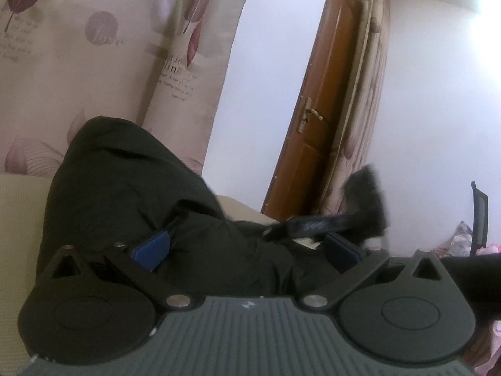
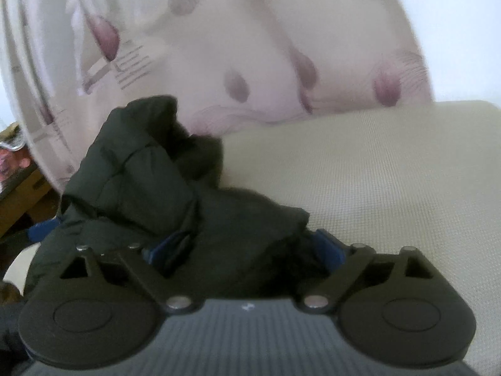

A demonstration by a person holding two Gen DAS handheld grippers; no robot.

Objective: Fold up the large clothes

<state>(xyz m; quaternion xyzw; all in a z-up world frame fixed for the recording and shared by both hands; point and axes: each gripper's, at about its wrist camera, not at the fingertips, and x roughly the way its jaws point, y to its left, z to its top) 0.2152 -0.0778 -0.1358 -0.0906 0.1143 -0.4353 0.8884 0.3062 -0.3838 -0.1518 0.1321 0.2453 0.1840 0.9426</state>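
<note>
Bulky black padded jacket point(image 2: 175, 194) heaped on cream woven bed cover point(image 2: 391, 181).
Jacket fabric is seen between both spread, unclenched grippers point(image 1: 247, 250) point(image 2: 244, 247); behind it hangs a petal-printed curtain point(image 1: 94, 47); a brown wooden door point(image 1: 316, 119) is shown only leftward.

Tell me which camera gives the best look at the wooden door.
The left wrist view. The brown wooden door stands there nearly full height, handle visible, between the white wall and a curtain. The right wrist view shows none of it: only the dark jacket, patterned curtain and cream surface.
</note>
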